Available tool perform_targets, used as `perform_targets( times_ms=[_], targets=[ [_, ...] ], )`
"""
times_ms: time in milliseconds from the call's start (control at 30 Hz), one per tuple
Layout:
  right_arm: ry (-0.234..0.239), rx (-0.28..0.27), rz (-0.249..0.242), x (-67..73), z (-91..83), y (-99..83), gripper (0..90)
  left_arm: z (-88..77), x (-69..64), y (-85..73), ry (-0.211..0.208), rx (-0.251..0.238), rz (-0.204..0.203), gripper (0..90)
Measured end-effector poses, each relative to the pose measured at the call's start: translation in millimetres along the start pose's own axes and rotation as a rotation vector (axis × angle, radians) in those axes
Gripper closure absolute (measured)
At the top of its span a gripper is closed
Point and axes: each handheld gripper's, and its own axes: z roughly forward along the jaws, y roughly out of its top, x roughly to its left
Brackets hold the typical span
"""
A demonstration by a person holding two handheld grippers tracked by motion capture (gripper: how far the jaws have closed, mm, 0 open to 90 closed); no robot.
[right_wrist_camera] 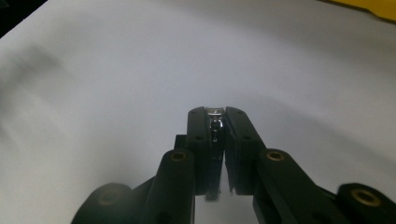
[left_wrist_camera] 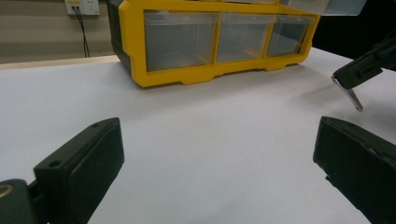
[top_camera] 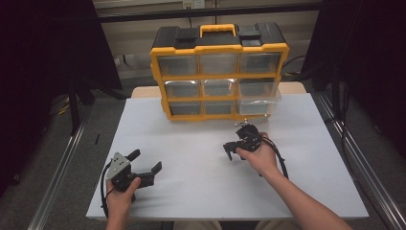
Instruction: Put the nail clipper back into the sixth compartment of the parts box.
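My right gripper [top_camera: 230, 153] hangs just above the white table, in front of the organizer's right side, tilted down to the left. Its jaws are shut on a small thin metal piece [right_wrist_camera: 214, 122], whose shiny strip [left_wrist_camera: 351, 97] sticks out below the jaws in the left gripper view. My left gripper [top_camera: 147, 160] rests near the table's front left, jaws wide apart with bare table between them [left_wrist_camera: 219, 163]. The yellow and black drawer organizer [top_camera: 219, 72] stands at the back, with clear drawers in three rows.
The white table top [top_camera: 201, 143] ends close to the hands at the front edge. One clear drawer [top_camera: 258, 101] at the organizer's lower right stands pulled out toward me. Metal rails run along both sides of the table.
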Motion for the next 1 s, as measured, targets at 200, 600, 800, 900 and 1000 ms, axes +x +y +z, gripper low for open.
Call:
perform_targets(
  times_ms=[200,600,800,900,1000],
  targets=[
    [-0.005,0.011,-0.028,3.3,-15.9,4.5,82.0,0.1,-0.3,0.0,-0.001,0.001,0.000,1.9],
    [-0.004,0.032,-0.038,3.2,-37.7,14.3,82.0,-0.6,0.4,0.2,0.001,-0.005,-0.008,1.9],
    [-0.006,0.041,-0.036,1.2,-43.5,17.6,82.0,-0.7,0.9,0.2,-0.005,-0.010,-0.011,1.9],
    [-0.001,0.044,-0.031,0.8,-45.5,18.8,82.0,-0.7,0.9,0.3,-0.004,-0.010,-0.012,1.9],
    [0.007,0.052,-0.039,-0.5,-49.3,21.7,82.1,-1.1,1.7,0.4,-0.003,-0.009,-0.009,1.9]
  ],
)
